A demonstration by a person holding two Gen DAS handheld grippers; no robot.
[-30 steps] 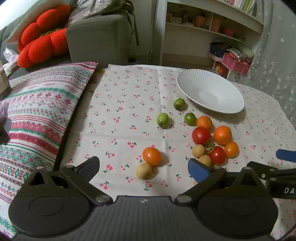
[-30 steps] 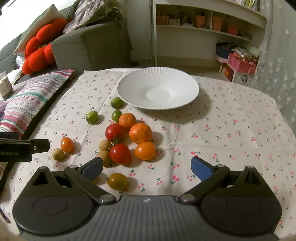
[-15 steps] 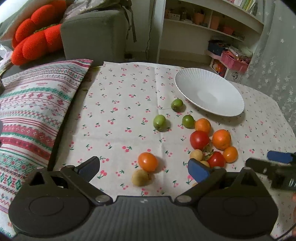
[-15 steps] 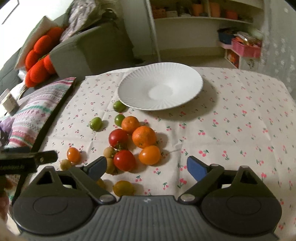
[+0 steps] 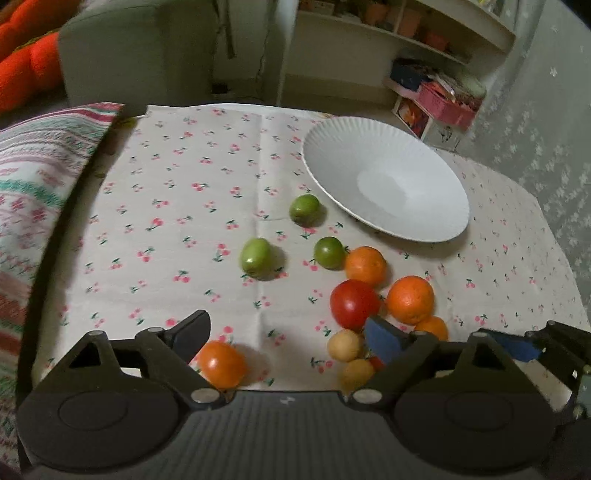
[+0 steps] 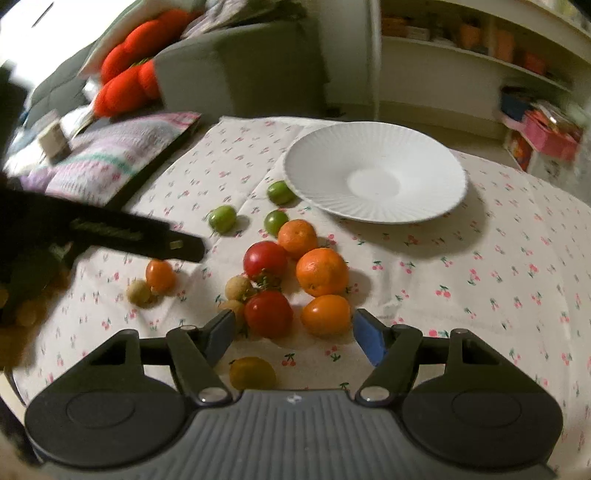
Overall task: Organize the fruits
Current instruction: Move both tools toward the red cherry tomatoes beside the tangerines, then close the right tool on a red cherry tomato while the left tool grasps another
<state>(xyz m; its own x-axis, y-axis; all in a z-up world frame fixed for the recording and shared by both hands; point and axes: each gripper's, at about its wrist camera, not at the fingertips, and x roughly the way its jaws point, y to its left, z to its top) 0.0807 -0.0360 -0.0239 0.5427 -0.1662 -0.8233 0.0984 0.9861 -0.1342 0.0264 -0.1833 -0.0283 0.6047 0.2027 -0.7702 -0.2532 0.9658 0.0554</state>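
Observation:
Fruits lie loose on the cherry-print cloth in front of an empty white plate (image 5: 388, 184) (image 6: 373, 177). My left gripper (image 5: 288, 336) is open and its jaws are closing. An orange tomato (image 5: 221, 363) sits just inside its left finger, not pinched. My right gripper (image 6: 295, 338) is also open and closing. A red tomato (image 6: 267, 314) and a small orange fruit (image 6: 326, 314) lie just ahead of its tips, and a yellow tomato (image 6: 252, 373) sits between its fingers, all unpinched. Three green fruits (image 5: 255, 257), two oranges (image 6: 322, 271) and tan round fruits (image 5: 343, 345) lie around them.
A striped cushion (image 5: 33, 177) borders the table's left edge, with a grey sofa (image 5: 136, 48) behind it. A white shelf (image 5: 388, 33) and a pink basket (image 5: 450, 103) stand at the back right. The left gripper's black arm (image 6: 110, 232) reaches over the left fruits.
My left gripper has moved forward over the cloth, so the orange tomato now lies by its left finger. The right gripper's jaws have narrowed and that view has tilted.

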